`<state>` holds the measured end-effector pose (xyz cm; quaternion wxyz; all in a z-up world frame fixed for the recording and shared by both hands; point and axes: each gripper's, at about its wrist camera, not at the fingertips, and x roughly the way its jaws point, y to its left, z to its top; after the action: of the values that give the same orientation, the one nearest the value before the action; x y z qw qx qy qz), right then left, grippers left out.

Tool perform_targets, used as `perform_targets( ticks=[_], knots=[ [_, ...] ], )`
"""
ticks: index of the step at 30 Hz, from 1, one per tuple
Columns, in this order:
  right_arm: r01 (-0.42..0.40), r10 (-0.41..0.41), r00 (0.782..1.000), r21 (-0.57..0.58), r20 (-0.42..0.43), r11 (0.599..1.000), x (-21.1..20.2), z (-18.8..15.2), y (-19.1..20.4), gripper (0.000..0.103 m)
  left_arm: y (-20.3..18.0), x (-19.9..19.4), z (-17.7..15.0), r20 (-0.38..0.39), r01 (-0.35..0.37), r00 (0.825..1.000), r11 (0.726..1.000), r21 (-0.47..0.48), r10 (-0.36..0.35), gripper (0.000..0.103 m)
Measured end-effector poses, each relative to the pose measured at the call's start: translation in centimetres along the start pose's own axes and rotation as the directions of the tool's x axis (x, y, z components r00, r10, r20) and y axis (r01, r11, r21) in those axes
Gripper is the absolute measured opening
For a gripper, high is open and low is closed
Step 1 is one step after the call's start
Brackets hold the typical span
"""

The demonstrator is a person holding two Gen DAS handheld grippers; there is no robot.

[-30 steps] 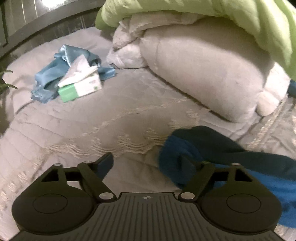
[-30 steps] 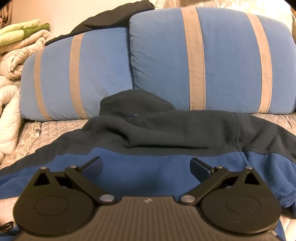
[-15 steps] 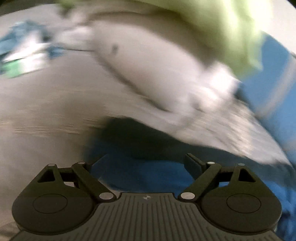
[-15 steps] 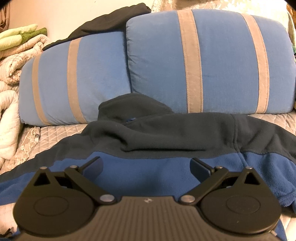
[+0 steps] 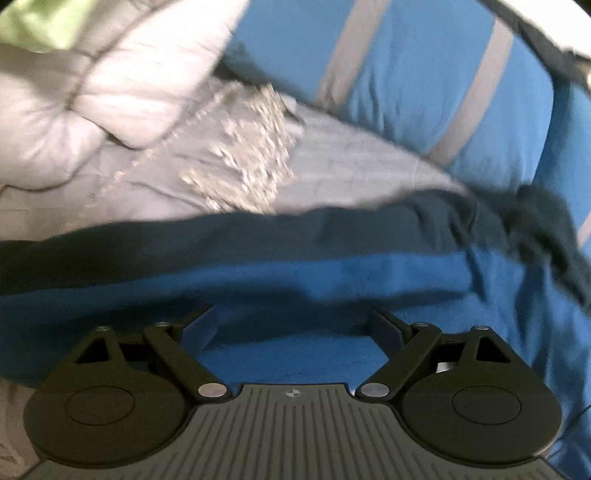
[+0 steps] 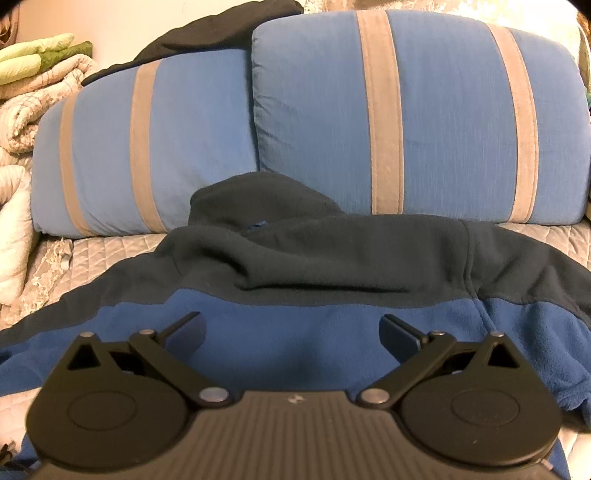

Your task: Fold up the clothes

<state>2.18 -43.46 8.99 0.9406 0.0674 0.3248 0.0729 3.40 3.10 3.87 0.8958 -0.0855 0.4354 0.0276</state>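
Observation:
A fleece jacket [image 6: 295,321], bright blue with a dark navy top band and collar, lies spread on the grey quilted bed cover [image 6: 110,251]. In the right wrist view my right gripper [image 6: 293,330] hovers over its blue body, jaws wide apart, nothing between the pads. The left wrist view, somewhat blurred, shows the jacket's sleeve [image 5: 295,273] running across the frame. My left gripper [image 5: 291,326] stands open just above that blue fabric, pads clear of it.
Two blue pillows with tan stripes [image 6: 424,118] lean behind the jacket, a dark garment [image 6: 221,26] on top of them. Rolled white quilts [image 5: 92,99] and a green blanket [image 6: 37,55] pile up at the left.
My left gripper swung right and turned, from the bed's open side with the tissue box to over the jacket's sleeve near the pillows. The right gripper kept still.

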Motion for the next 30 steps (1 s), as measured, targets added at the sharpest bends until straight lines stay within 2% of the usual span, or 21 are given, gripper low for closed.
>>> perform_targets(
  ticks=[2,5,10,15,17,19,22,26,30],
  knots=[
    [0.001,-0.001,1.0,0.002,-0.004,1.0,0.1,0.0,0.0,0.103,-0.8,0.6,-0.9,-0.026,-0.036,0.999,0.998,0.048,0.037,0.089],
    [-0.004,0.004,1.0,0.006,-0.006,1.0,0.1,0.0,-0.1,0.103,-2.3,0.3,-2.4,-0.002,-0.082,0.997,0.985,0.15,0.083,0.089],
    [-0.016,0.016,1.0,0.004,-0.011,1.0,0.2,0.0,0.0,0.103,-2.5,-0.5,-2.5,-0.065,-0.05,0.996,0.98,0.193,0.063,0.089],
    [-0.017,0.017,1.0,-0.009,-0.008,1.0,0.0,0.0,0.3,0.103,-3.9,-0.7,-2.6,-0.134,-0.014,0.989,0.952,0.305,0.057,0.089],
    [-0.016,0.016,1.0,-0.004,-0.011,1.0,0.0,0.0,0.3,0.103,-4.4,-1.4,-2.2,-0.114,0.033,0.993,0.952,0.304,0.002,0.089],
    [-0.015,0.015,1.0,0.0,-0.014,1.0,0.1,0.0,0.3,0.103,-4.7,-2.3,-1.5,-0.059,0.078,0.996,0.96,0.269,-0.065,0.089],
    [-0.011,0.011,1.0,-0.002,-0.015,1.0,0.0,0.0,0.3,0.103,-5.5,-2.5,-0.1,0.013,0.116,0.992,0.967,0.227,-0.122,0.089],
    [-0.005,0.005,1.0,-0.004,-0.021,1.0,0.2,-0.1,0.4,0.103,-6.9,-0.4,1.2,0.026,0.087,0.995,0.968,0.235,-0.095,0.089],
    [-0.002,0.002,1.0,0.0,-0.025,1.0,0.3,-0.1,0.3,0.103,-8.2,2.3,0.9,-0.032,0.082,0.997,0.962,0.262,-0.076,0.088]
  ],
)
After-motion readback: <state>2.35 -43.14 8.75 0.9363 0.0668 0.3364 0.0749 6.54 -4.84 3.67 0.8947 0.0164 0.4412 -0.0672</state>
